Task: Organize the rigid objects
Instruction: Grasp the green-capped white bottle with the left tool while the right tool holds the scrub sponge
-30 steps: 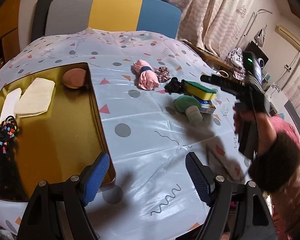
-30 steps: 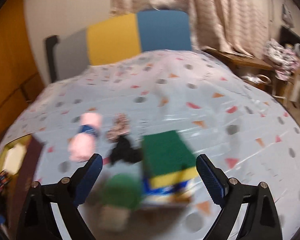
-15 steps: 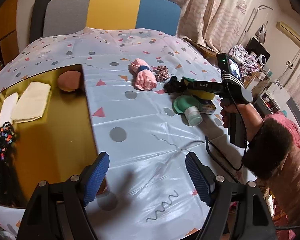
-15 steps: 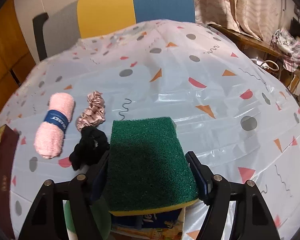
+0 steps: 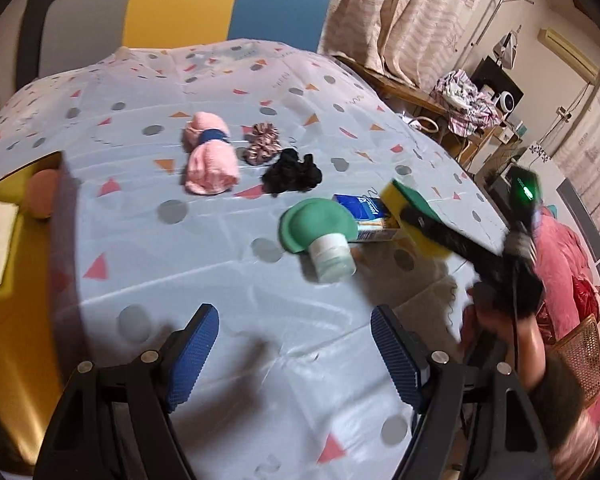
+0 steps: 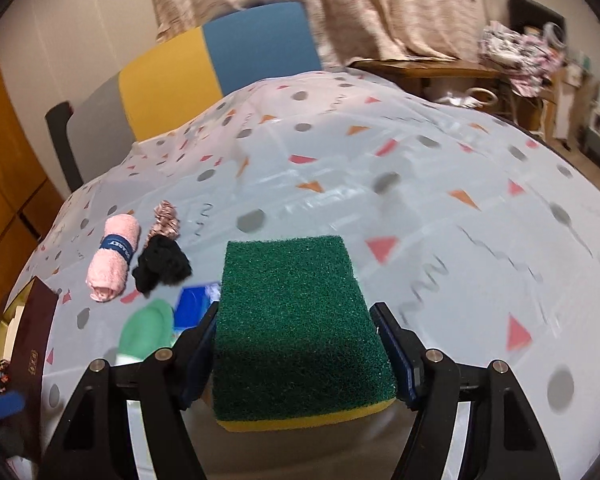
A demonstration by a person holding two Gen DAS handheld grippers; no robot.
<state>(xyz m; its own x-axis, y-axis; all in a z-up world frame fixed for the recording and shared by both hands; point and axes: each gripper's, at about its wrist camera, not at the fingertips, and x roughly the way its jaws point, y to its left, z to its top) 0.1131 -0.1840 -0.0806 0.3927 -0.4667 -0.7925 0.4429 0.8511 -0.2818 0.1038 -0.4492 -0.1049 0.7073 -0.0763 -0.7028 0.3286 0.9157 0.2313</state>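
A table (image 5: 228, 288) under a pale cloth printed with dots and triangles is filling both views; a chair (image 5: 188, 4) in grey, yellow and blue is standing at its far edge, and curtains (image 5: 396, 12) are hanging behind on the right.

The right gripper (image 6: 296, 344) is gripping a sponge (image 6: 296, 320), green side up and yellow layer beneath, with both blue pads pressing its sides at a middling width. The jaws have just been closing onto it, and the sponge is sitting between them. In the left wrist view the sponge (image 5: 412, 208) is appearing tilted, at the right of the table beside a blue box (image 5: 364, 216), with the person's hand (image 5: 496, 320) blurred below it; whether the sponge is touching the box cannot be told.

The left gripper (image 5: 296, 352) is hovering over bare cloth at the near side with its jaws standing wide and nothing between them.

Just left of the box, a green lid (image 5: 316, 228) and a pale jar (image 5: 332, 260) are lying together. Farther off, a black scrunchie (image 5: 292, 176), a patterned scrunchie (image 5: 262, 144) and a pink towel roll (image 5: 210, 160) are resting on the cloth. A gold tray (image 5: 24, 320) is occupying the left edge.
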